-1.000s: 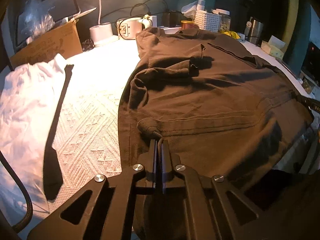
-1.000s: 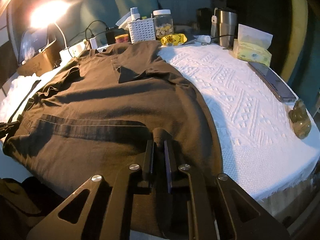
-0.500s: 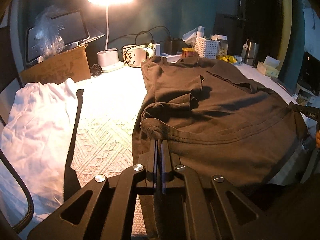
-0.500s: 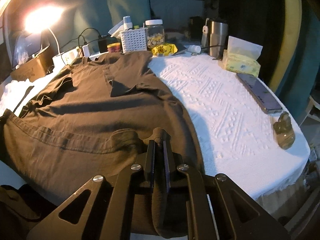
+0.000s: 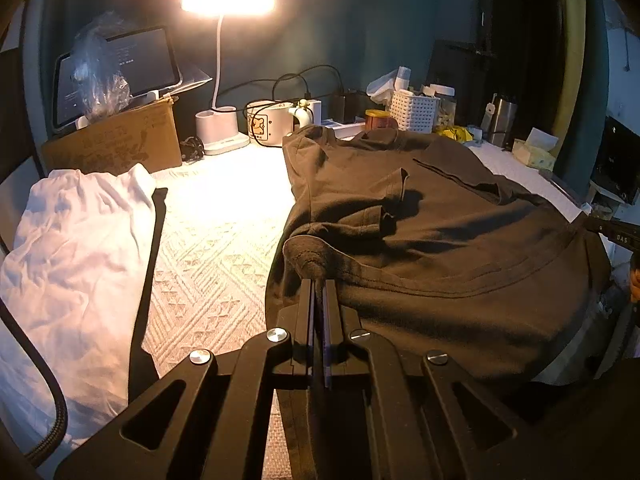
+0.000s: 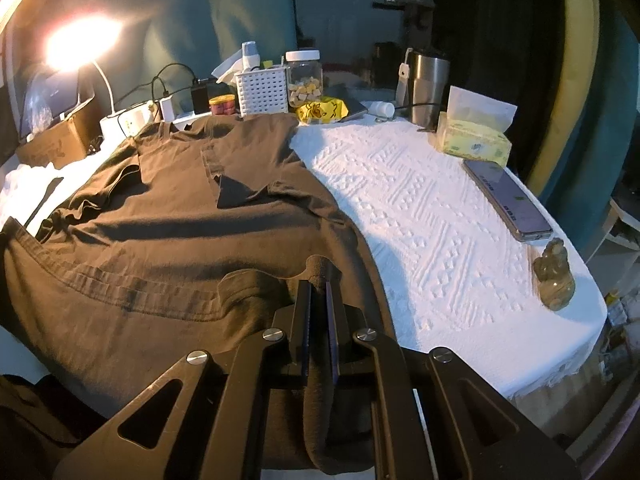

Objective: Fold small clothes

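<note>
Hem grip, left: left tool (image 5: 318, 280) is clamping together on a pinch of the brown shirt (image 5: 440, 232) at its near left hem corner; only a small nub of cloth is showing between the pads, so it could be slipping out once the fold pulls on it.
Hem grip, right: right tool (image 6: 318, 276) is pressing shut on the near right hem corner of the brown shirt (image 6: 180, 240); the bunched roll beside it is likely folding in as a crease.
Hem between the tools: it is hanging off the table's near edge and sagging; if one hand is leading, the fold line is going to skew.
Shirt body: it is lying spread on the white textured cover (image 6: 420, 208), collar toward the far clutter, with a sleeve flap (image 6: 240, 192) already doubled over and risking more wrinkling under the fold.
White garment (image 5: 76, 248): it is lying left of the shirt, apart from it; a wide swing could be dragging it.
Phone (image 6: 508, 200): it is lying on the right, well clear.
Far clutter: the mug (image 5: 266, 122) and the red tin (image 5: 378, 120) are standing just beyond the collar; carrying the hem too far could be knocking them.
</note>
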